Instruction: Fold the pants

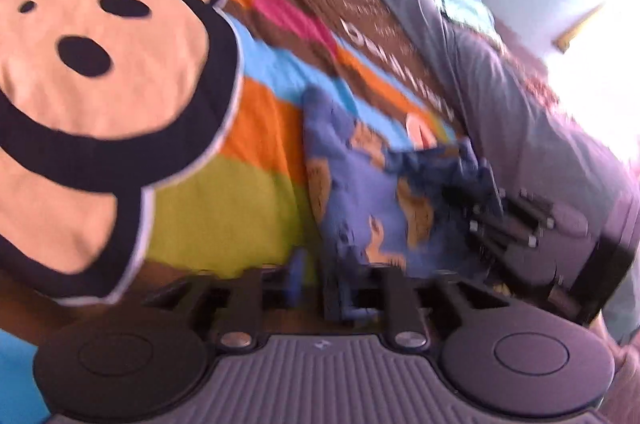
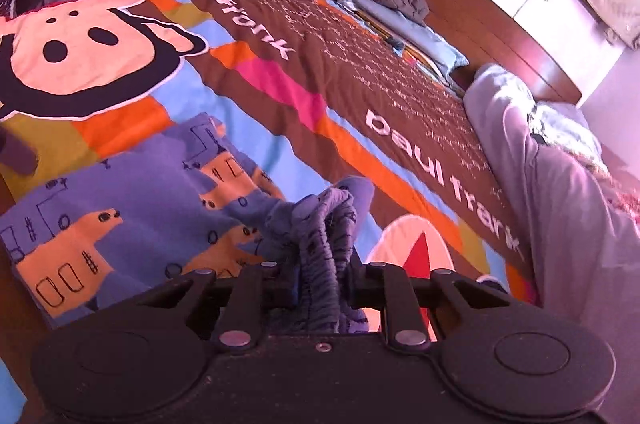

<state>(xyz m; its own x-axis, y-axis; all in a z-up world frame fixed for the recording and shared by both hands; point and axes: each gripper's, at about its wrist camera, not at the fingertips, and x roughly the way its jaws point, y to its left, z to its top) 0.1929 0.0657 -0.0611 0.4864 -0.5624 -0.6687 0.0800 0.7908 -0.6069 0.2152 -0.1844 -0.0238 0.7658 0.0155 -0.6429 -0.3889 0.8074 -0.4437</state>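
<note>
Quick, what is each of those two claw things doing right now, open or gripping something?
Left gripper: open, blue pants lying at its fingers, not pinched.
Right gripper: shut on the gathered waistband of the pants.

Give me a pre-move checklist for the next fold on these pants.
1. Right gripper clamped on the gathered waistband: ok.
2. Left gripper holding cloth: not ok; its jaws are apart, with no grip shown.
3. Pants flat on the bedspread: not ok, bunched near the right gripper.
4. Bedspread beyond the pants free for the fold: ok.
5. Grey garment apart from the pants: ok in the right wrist view.
6. Leg ends aligned: cannot tell.
</note>
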